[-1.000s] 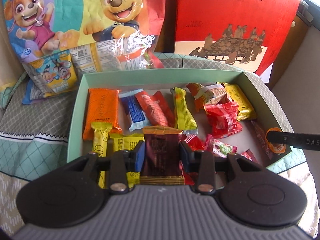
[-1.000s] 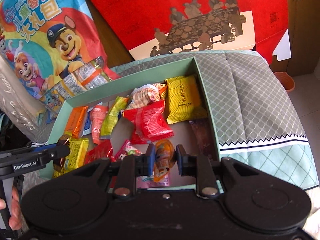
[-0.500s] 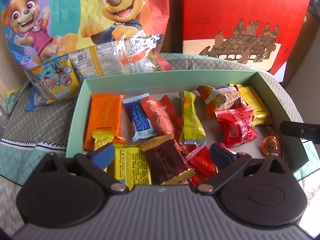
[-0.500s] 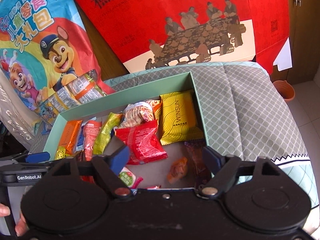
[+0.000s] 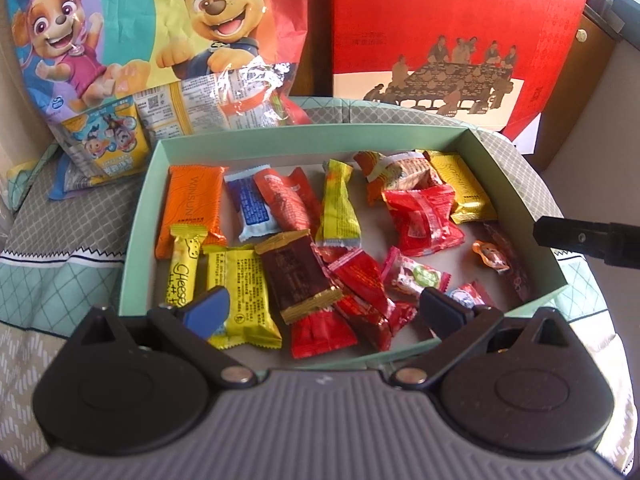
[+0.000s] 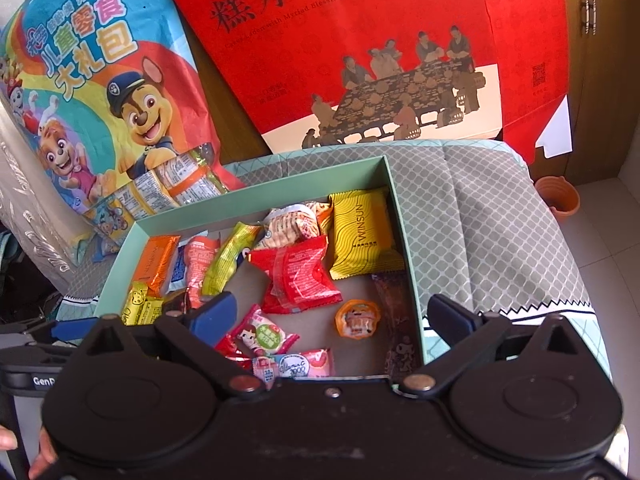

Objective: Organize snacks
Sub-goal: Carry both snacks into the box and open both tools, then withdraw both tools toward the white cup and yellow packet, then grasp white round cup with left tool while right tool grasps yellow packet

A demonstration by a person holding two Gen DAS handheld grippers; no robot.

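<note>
A shallow green box (image 5: 138,216) (image 6: 396,200) on a quilted surface holds several wrapped snacks. A dark brown packet with gold ends (image 5: 298,274) lies near its front, between a yellow packet (image 5: 240,284) and red packets (image 5: 360,280). A small orange jelly cup (image 6: 357,319) (image 5: 490,256) lies on the box floor at the right. My left gripper (image 5: 324,310) is open and empty above the box's front edge. My right gripper (image 6: 336,318) is open and empty above the box's front right corner. Its finger shows in the left wrist view (image 5: 584,240).
A cartoon-dog snack bag (image 5: 160,40) (image 6: 100,100) leans behind the box at the left. A red gift box (image 5: 460,32) (image 6: 380,40) stands behind at the right. An orange bucket (image 6: 558,198) sits on the floor at the right.
Both grippers opened and drew back. The left one let go of the dark brown packet, the right one let go of the orange jelly cup; both now lie in the box.
</note>
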